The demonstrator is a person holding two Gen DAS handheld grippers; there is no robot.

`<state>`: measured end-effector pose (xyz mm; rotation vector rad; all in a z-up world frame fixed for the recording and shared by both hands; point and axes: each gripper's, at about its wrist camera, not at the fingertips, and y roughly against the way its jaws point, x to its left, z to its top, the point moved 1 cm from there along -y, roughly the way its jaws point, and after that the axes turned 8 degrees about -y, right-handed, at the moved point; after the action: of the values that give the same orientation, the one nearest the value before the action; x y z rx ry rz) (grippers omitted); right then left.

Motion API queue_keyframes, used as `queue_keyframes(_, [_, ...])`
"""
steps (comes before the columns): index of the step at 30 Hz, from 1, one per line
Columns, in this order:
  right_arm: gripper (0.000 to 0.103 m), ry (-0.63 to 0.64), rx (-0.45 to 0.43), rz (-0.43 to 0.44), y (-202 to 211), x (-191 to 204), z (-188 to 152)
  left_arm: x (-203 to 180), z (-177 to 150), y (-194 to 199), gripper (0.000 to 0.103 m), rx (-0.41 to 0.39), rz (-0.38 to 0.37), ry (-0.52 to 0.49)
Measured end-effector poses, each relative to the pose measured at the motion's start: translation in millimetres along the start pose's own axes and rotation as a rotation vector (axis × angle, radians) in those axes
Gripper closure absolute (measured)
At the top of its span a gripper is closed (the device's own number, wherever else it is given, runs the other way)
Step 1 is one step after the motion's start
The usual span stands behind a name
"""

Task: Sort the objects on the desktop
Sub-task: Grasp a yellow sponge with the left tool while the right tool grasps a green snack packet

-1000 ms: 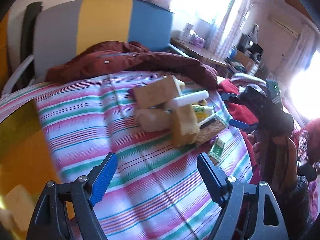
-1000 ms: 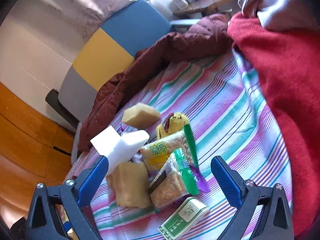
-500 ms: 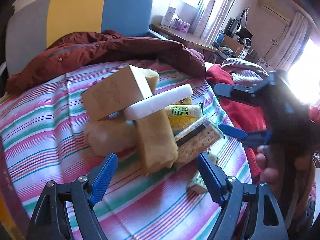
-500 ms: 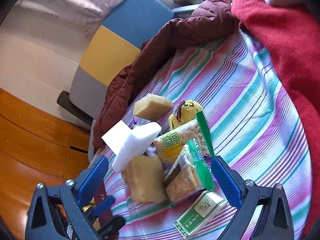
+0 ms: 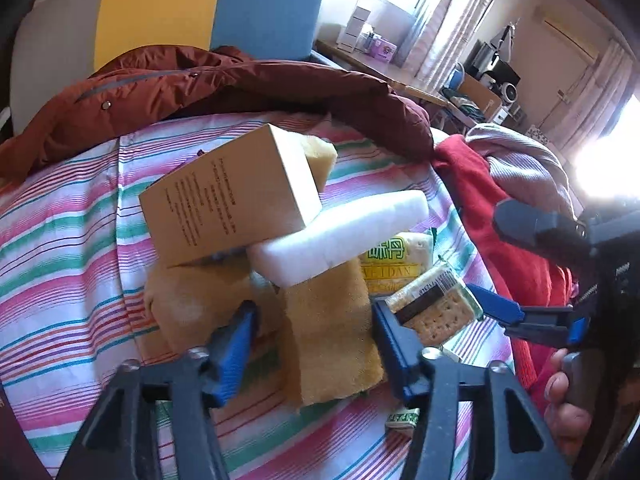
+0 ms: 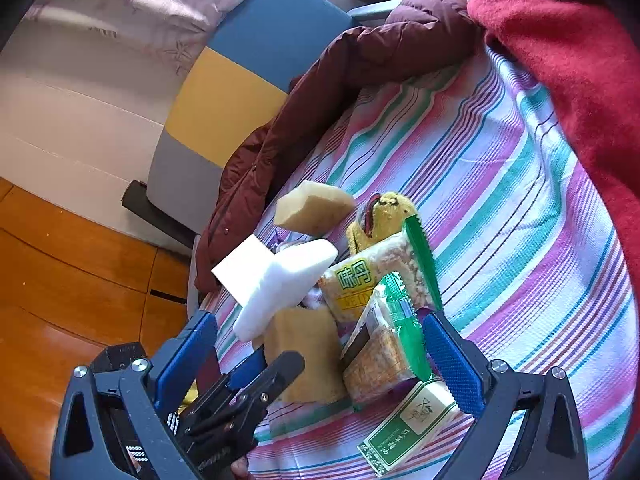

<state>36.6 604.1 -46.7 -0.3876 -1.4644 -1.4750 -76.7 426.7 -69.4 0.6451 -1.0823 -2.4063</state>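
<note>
The objects to sort lie in one pile on a bed covered by a striped sheet (image 5: 72, 248). Landmark: the tan sponge (image 5: 332, 336) at the near edge of the pile.

Left gripper (image 5: 312, 340): the jaws are closing, with the tan sponge between them. The right blue pad lies at the sponge's right edge; contact on the left side cannot be told, so no firm grasp is confirmed.

Right gripper (image 6: 320, 360): the jaws stand released and wide apart. A cracker packet (image 6: 384, 352) lies between the pads, touched by neither.

Positions relative to the tan sponge:
- White foam block (image 5: 340, 236): rests on the sponge's far end, tilted.
- Cardboard box (image 5: 232, 200): behind and to the left, leaning on the foam block.
- Second sponge (image 5: 192, 300): just beside it on the left.
- Yellow snack packet (image 5: 396, 256): behind and to the right.
- Cracker packet: just beside it on the right.
- Green and white box (image 6: 408, 428): near its right corner, flat on the sheet.

A maroon jacket (image 5: 240, 92) lies well beyond the pile, a red blanket (image 6: 568, 48) to the right.
</note>
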Motion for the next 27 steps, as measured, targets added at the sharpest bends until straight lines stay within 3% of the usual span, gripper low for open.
queue_keyframes(5, [0.000, -0.009, 0.030, 0.050, -2, 2, -2, 0, -9, 9, 0.064, -0.012, -0.035, 0.001])
queue_keyframes(15, [0.000, 0.053, 0.191, 0.209, -21, 25, -19, 11, -43, 44, 0.067, -0.032, -0.027, 0.024])
queue_keyframes(23, [0.000, 0.223, 0.300, 0.180, -43, 58, -50, 16, -71, 62, 0.067, -0.041, -0.018, 0.056])
queue_keyframes(27, [0.000, 0.271, 0.316, 0.122, -54, 64, -58, 18, -82, 75, 0.068, -0.058, -0.014, 0.068])
